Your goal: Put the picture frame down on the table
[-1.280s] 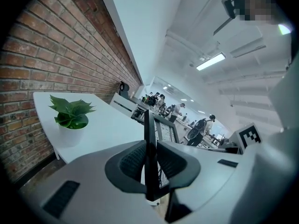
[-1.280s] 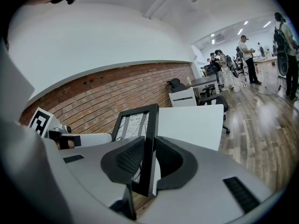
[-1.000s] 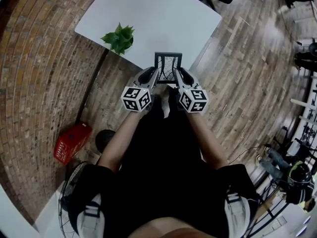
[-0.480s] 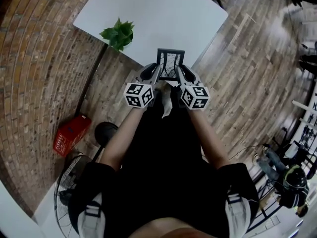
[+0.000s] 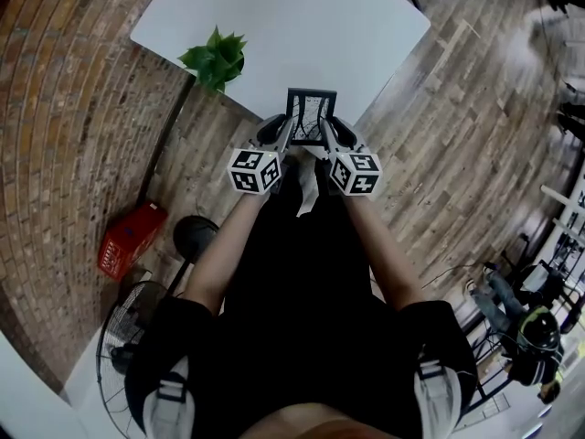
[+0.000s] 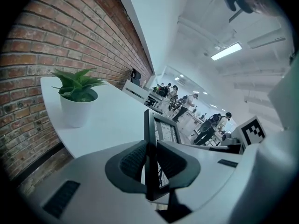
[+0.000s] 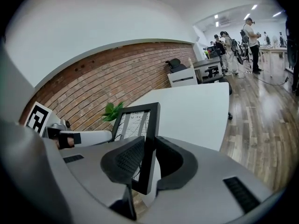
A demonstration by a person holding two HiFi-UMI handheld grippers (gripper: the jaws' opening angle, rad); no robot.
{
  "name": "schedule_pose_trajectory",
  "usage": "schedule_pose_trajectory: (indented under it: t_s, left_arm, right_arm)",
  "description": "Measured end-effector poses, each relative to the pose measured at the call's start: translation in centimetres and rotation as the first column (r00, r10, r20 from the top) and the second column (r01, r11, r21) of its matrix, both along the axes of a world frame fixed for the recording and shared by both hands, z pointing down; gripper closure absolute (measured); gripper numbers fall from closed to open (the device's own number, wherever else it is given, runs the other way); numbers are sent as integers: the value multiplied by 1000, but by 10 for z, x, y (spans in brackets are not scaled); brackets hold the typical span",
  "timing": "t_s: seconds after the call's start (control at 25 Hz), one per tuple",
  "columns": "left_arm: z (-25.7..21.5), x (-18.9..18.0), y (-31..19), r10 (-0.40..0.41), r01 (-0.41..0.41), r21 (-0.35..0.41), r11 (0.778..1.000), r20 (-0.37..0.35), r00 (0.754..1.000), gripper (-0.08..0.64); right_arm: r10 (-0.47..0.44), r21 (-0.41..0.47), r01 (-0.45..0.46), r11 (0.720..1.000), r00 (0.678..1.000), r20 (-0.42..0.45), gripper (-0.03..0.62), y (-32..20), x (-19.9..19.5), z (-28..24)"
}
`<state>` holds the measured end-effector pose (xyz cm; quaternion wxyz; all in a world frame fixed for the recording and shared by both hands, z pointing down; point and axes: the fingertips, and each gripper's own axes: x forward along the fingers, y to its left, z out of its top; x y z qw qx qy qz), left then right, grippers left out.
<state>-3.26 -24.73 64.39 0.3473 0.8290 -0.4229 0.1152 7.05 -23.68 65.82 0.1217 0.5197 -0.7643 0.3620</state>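
A black picture frame (image 5: 311, 112) with a line drawing behind glass stands upright between both grippers, at the near edge of the white table (image 5: 302, 26). My left gripper (image 5: 285, 137) is shut on the frame's left side bar (image 6: 150, 160), its ribbed pads pressed on either face. On the frame's right side bar (image 7: 148, 148) my right gripper (image 5: 327, 135) is shut the same way. Whether the frame's bottom edge touches the tabletop is hidden by the grippers.
A small green plant in a white pot (image 5: 217, 59) stands near the table's left corner (image 6: 77, 101). A brick wall runs along the left. A red basket (image 5: 131, 250) and a fan (image 5: 132, 332) sit on the wood floor. People (image 7: 251, 31) and desks fill the far room.
Both grippers have sunk with the frame and carried it slightly farther over the table's near edge. The grip on both side bars is unchanged.
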Motion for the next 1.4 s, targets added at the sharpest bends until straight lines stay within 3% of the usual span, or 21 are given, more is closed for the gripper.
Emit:
schedule_pose_trajectory:
  t_s: [0.28,0.84,1.4]
  left_arm:
    - [24,-1,-7,16,-15,-15,1000,74,997,480]
    - [72,-3,-15,27,-18,-94,995,99,995,480]
    - [96,-3,-32,65,-49,-126,991,132,989,479]
  right_arm:
    - [4,-61,-5,998,1000,-15,518,-6,-4,28]
    - [-29,-127,24,992,999,-37,520,-16,-5,70]
    - [-85,-149,77,986,995,-52,511,-30,-8,84]
